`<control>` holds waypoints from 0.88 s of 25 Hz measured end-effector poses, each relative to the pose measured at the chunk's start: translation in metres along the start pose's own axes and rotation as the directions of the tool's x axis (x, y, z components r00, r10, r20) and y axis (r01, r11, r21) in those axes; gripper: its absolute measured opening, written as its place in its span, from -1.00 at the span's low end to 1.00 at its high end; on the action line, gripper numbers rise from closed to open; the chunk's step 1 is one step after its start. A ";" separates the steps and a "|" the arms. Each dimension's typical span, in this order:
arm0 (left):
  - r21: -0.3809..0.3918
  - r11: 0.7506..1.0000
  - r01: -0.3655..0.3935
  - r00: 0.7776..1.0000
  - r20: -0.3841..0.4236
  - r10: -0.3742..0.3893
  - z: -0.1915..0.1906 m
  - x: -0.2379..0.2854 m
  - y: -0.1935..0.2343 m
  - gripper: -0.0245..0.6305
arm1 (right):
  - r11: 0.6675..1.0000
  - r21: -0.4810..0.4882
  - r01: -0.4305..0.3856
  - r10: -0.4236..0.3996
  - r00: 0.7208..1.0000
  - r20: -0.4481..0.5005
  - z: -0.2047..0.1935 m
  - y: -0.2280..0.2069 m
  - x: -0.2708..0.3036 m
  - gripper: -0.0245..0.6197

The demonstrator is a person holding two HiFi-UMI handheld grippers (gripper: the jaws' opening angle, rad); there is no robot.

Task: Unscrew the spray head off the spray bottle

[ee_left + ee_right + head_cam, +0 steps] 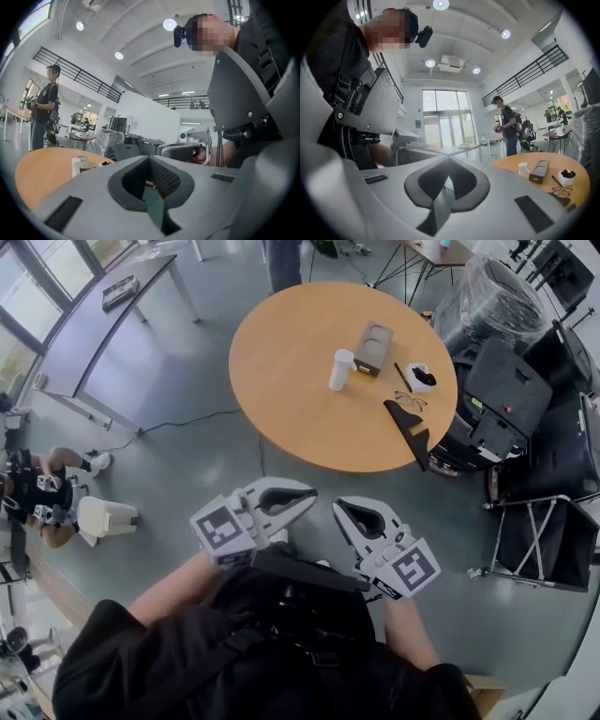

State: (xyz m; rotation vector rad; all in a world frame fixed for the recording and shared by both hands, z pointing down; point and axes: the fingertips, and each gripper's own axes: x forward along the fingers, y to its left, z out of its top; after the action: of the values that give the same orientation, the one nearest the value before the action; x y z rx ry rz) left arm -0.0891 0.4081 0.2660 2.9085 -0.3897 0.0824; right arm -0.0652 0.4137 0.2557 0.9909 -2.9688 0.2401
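Spray bottle (341,369), small and white, stands upright on a round wooden worktop (281,381), well ahead of both sets of fingers and apart from them. Its long axis runs straight up. The spray head at its top is too small to make out clearly.

The left gripper (307,493) and right gripper (342,510) are held level and close to the person's chest, with their tips angled in toward each other. Both pairs of fingers are closed together with nothing between them, as each gripper view shows plainly.

From the left fingers the bottle lies forward and off to their left. From the right fingers it lies forward and off to their right. So it sits roughly on the line between the two, and neither hand looks clearly nearer.

A grey box (373,348) stands just beside the bottle on its far right side. Further right of the fingers lie a small white cup (421,378), a pair of glasses (410,400) and a black cloth (410,427) at the worktop's edge.

The task appears not yet begun. Both hands would likely need to reach forward and open, one to steady the bottle's body and the other to take its top.
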 end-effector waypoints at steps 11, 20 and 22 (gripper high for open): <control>0.003 0.999 0.039 0.999 0.023 -0.039 0.014 -0.033 0.091 -0.92 | 1.000 0.010 0.021 -0.020 0.998 -0.058 0.000 -0.029 0.096 -0.95; -0.005 0.997 0.071 0.997 0.012 -0.071 0.014 -0.037 0.140 -0.92 | 0.998 0.009 0.060 -0.060 0.997 -0.046 -0.002 -0.058 0.140 -0.95; -0.004 0.997 0.076 0.997 0.011 -0.076 0.015 -0.038 0.145 -0.92 | 0.998 0.012 0.065 -0.064 0.997 -0.045 -0.002 -0.060 0.145 -0.95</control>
State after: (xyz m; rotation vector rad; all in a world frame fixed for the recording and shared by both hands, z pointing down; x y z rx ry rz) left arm -0.1638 0.2774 0.2771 2.9165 -0.2808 0.0547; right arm -0.1452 0.2800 0.2738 1.0663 -2.8931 0.2782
